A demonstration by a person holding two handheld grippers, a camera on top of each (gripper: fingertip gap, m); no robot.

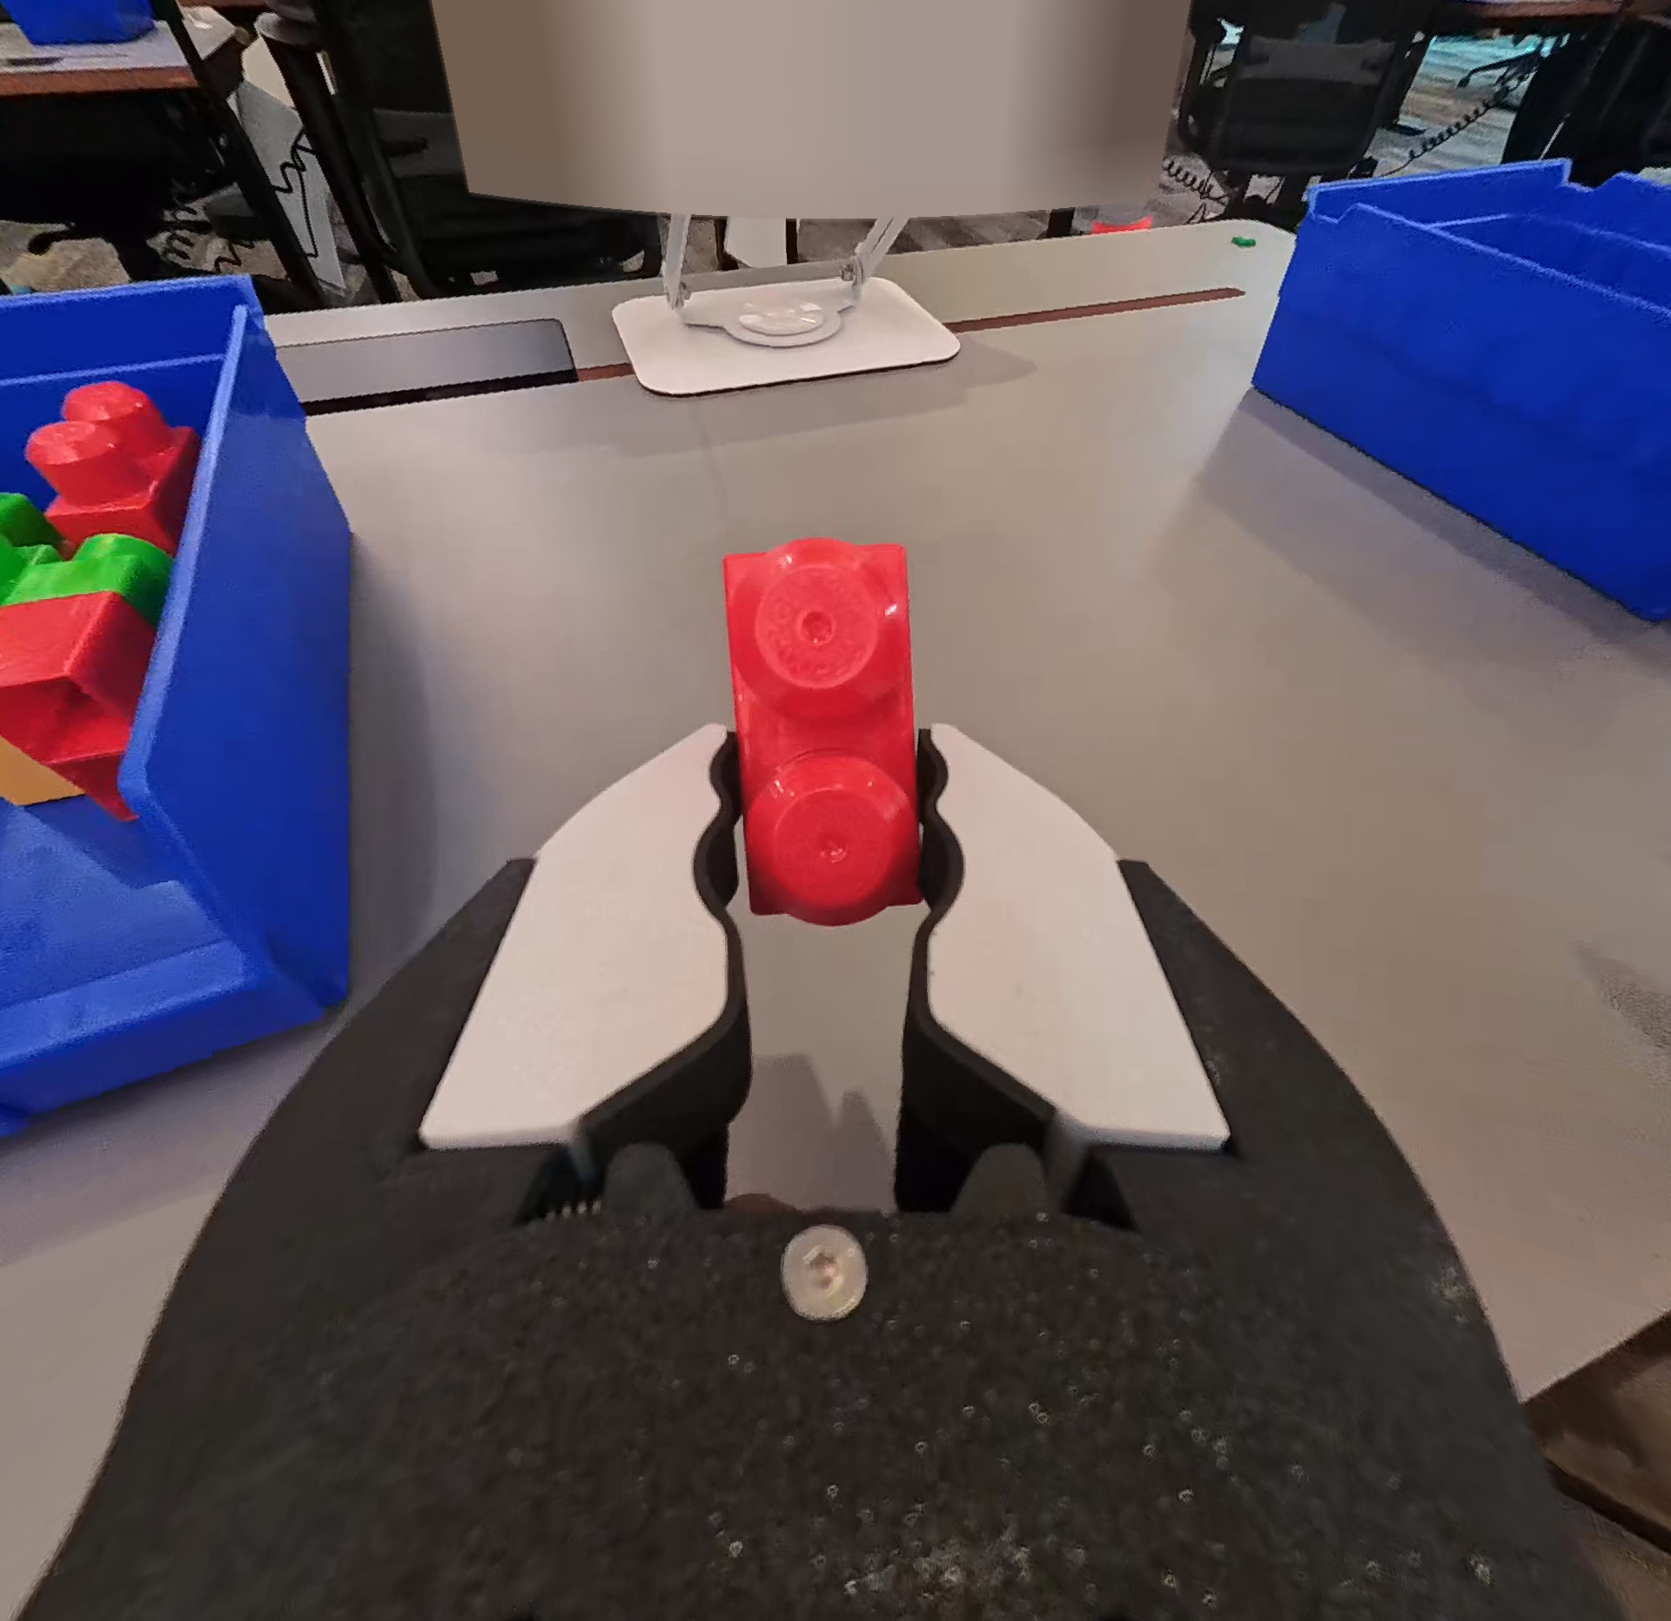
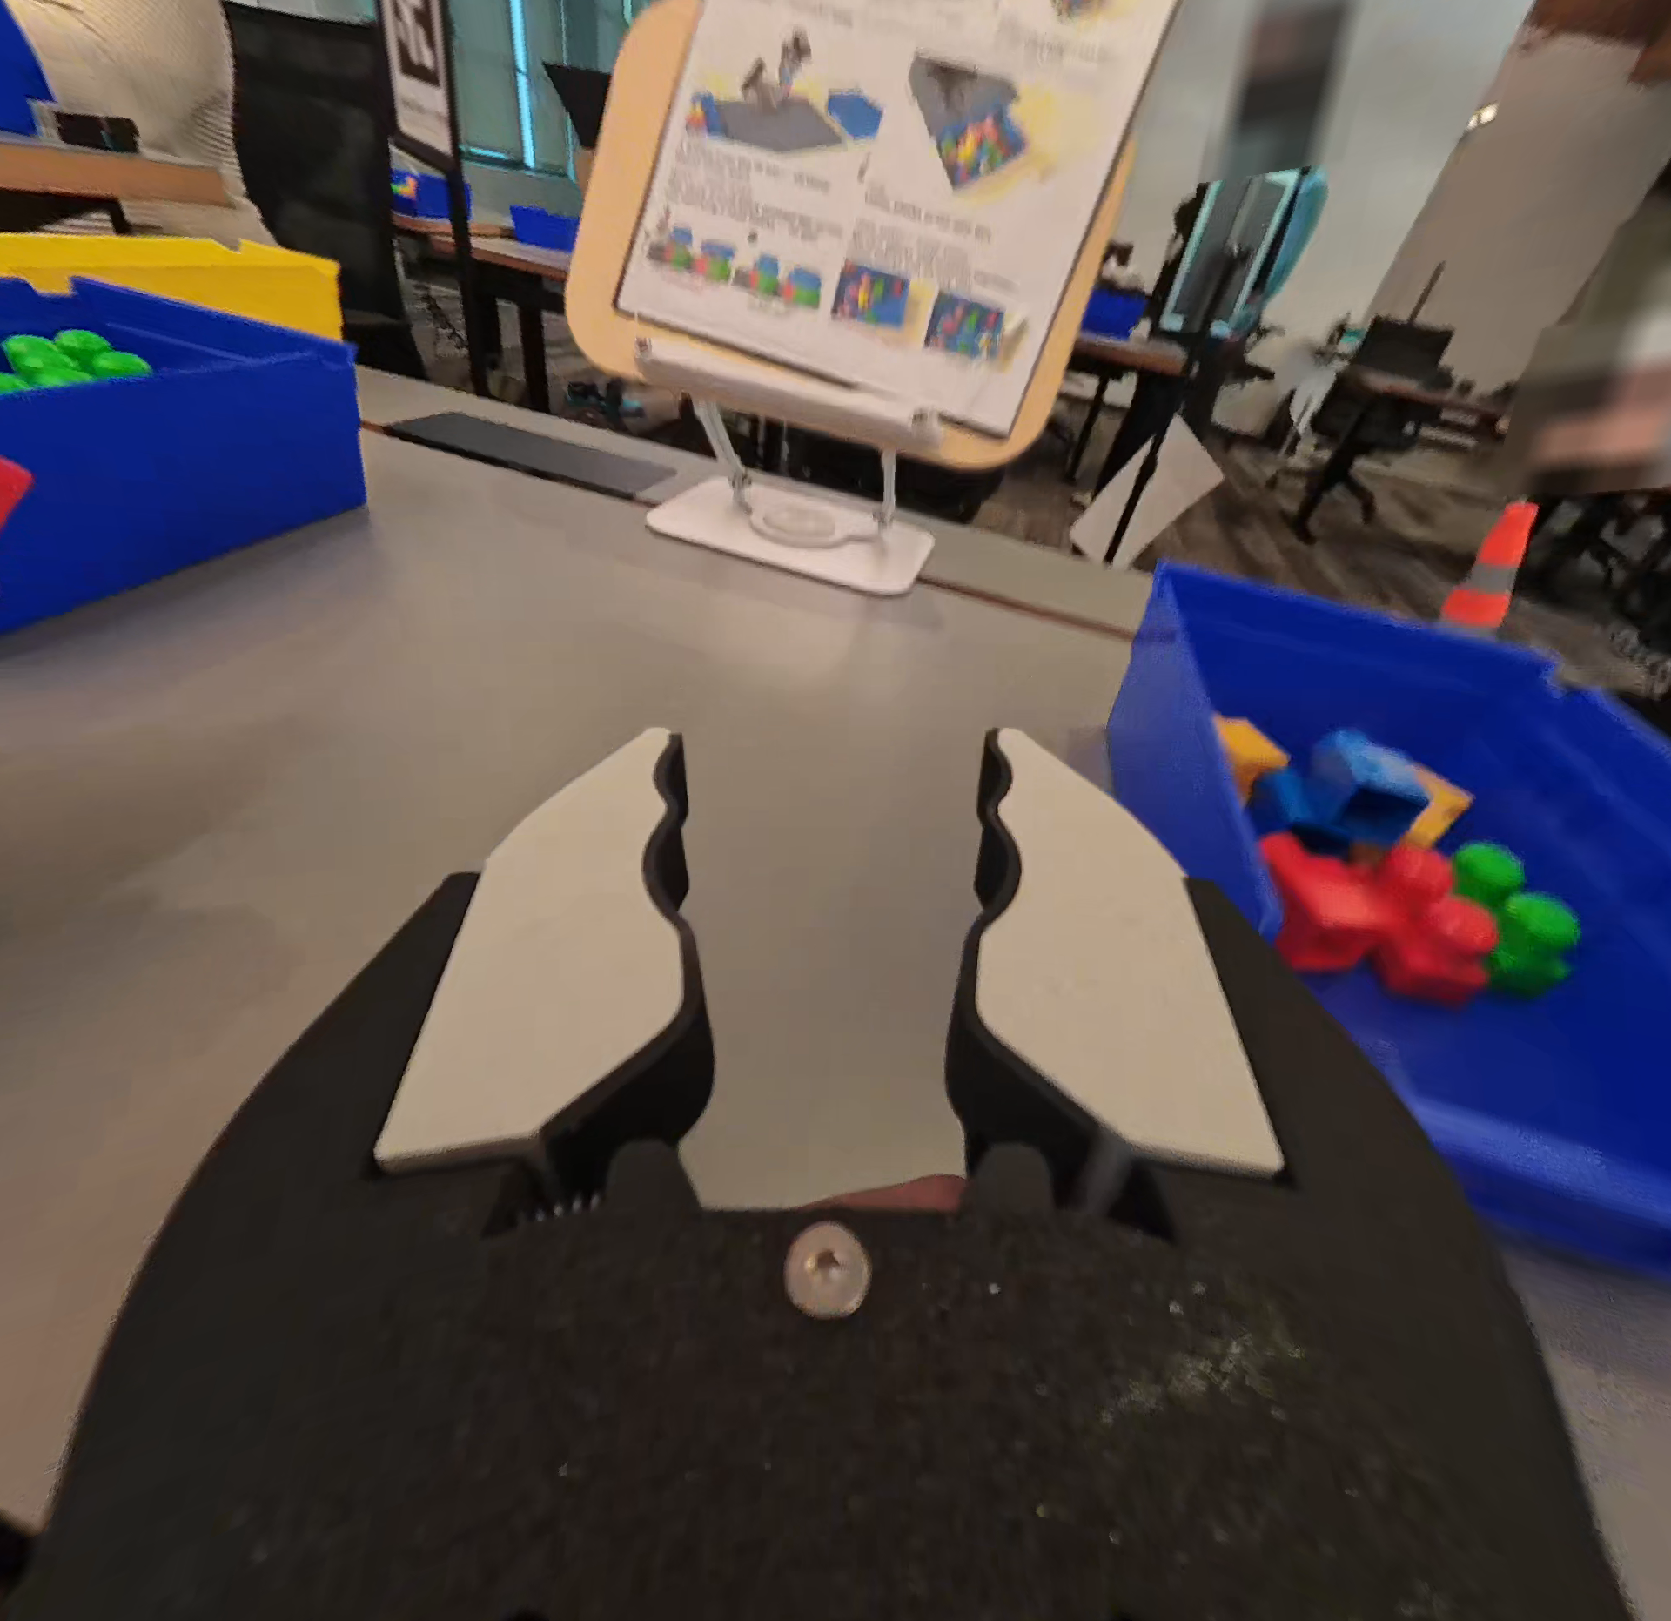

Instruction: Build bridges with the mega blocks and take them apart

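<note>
— Right, we've got the red block [image 1: 821, 727] pinched in our left gripper [image 1: 825, 809], studs facing the camera, near end clamped between the pads, far end sticking out over the grey table [image 1: 1175, 673].

— And the right gripper [image 2: 832, 818]?

— Jaws apart, nothing in them, hanging over bare table just beside the right bin [image 2: 1537, 1171] with its red, green, blue and orange blocks.

— No bridge standing yet?

— None we can see. The left bin [image 1: 244, 673] holds more red and green.

— What could bite us?

— We grip only one end, so pressing the block down could pivot it in the pads. The right view is smeared, so a rushed reach could clip the bin wall.
</note>
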